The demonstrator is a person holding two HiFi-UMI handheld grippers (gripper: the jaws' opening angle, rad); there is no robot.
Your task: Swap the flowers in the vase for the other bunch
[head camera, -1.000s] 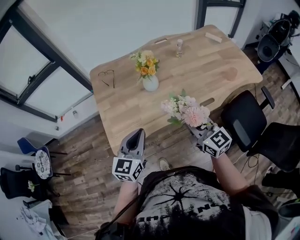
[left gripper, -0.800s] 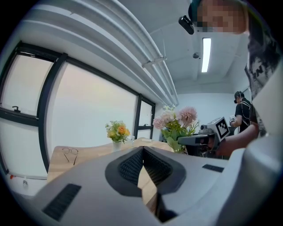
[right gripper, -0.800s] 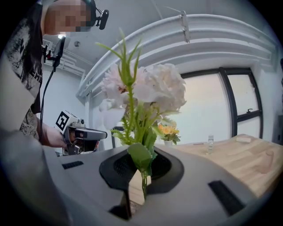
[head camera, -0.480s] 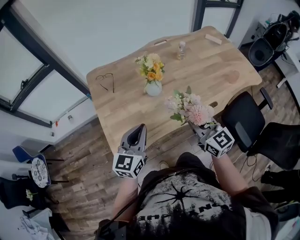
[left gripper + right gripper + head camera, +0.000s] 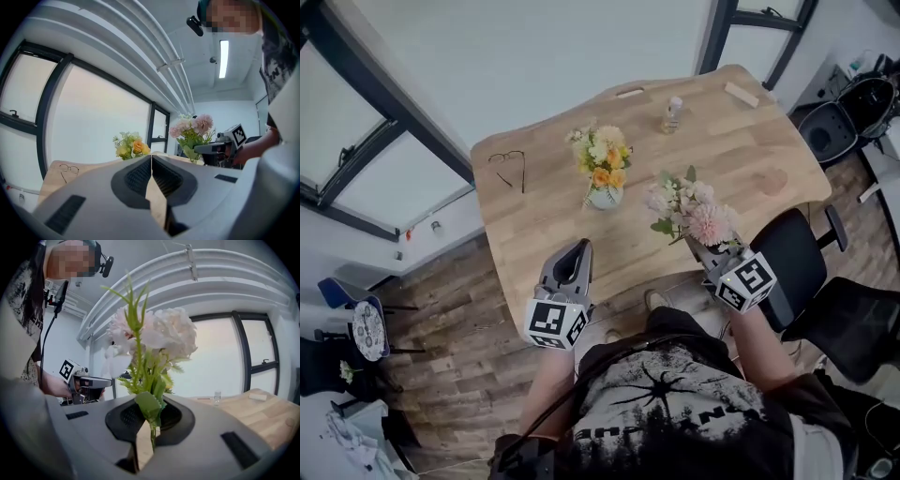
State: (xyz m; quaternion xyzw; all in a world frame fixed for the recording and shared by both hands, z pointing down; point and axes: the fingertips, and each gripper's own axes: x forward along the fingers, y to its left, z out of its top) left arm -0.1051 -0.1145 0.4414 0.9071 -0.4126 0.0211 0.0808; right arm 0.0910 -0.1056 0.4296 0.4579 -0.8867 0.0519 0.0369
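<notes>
While walking up to the tabletop (image 5: 722,141), carrying the pink bunch (image 5: 692,211) upright in the right tongs (image 5: 705,251), clamped on the lowest part of its green stems with barely a sliver of gap left. Keeping the left tongs (image 5: 576,249) pressed fully together with nothing between them, held about level beside the right pair and aimed at the far side.

Against a second ago: moved both tongs forward together, side by side. Brought the vase (image 5: 605,197) and its yellow and orange flowers (image 5: 602,155) nearer in the head view. Got the tip of the left tongs over the near edge of the wood, and the pink blooms over its near right part. Changed nothing in either grip.

Not yet touching the vase: standing upright around mid-tabletop with the old flowers inside, left of the pink bunch and a little farther off, apart from both tongs. Leaving alone the glasses (image 5: 508,164) at the far left, and the small bottle (image 5: 674,111) and wooden block (image 5: 741,94) along the far edge.

Judging by that, only approaching; none of the swap done. Next, probably opening the left tongs to draw the yellow and orange flowers out by the stems, then setting the pink bunch in. Worth pulling straight up: could tip so small a vase by dragging the stems sideways.
</notes>
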